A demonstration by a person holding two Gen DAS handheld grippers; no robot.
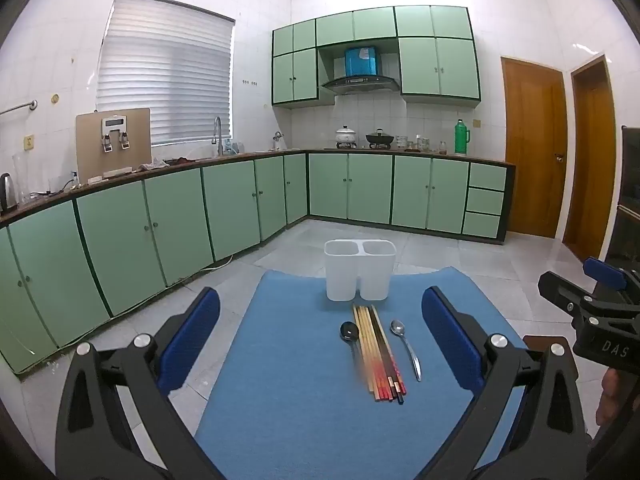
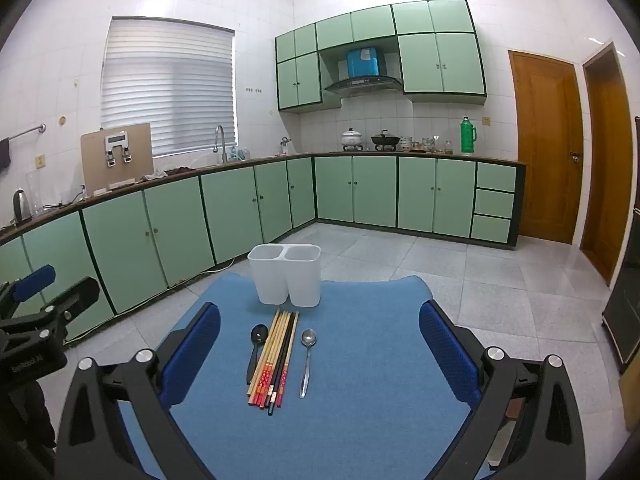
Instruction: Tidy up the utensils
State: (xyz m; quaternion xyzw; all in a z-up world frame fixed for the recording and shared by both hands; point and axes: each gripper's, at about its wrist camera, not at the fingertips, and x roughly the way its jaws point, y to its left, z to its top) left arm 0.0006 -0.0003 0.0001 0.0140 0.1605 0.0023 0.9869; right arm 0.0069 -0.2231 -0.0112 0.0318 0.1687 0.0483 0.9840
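Note:
A white two-compartment utensil holder point(image 1: 359, 269) point(image 2: 286, 274) stands empty at the far end of a blue mat point(image 1: 288, 400) point(image 2: 360, 400). In front of it lie a bundle of chopsticks point(image 1: 378, 354) point(image 2: 276, 360), a black spoon point(image 1: 349, 332) point(image 2: 256, 344) on their left and a silver spoon point(image 1: 406, 346) point(image 2: 307, 356) on their right. My left gripper point(image 1: 320, 336) is open and empty, above the near part of the mat. My right gripper point(image 2: 320, 340) is open and empty too, beside the left one; it also shows in the left wrist view point(image 1: 580, 292).
The mat covers a small table standing on a grey tiled floor point(image 2: 500, 280). Green cabinets point(image 1: 160, 224) run along the left and back walls. Wooden doors point(image 2: 548, 148) are at the right. A dark appliance point(image 2: 628, 300) stands at the far right.

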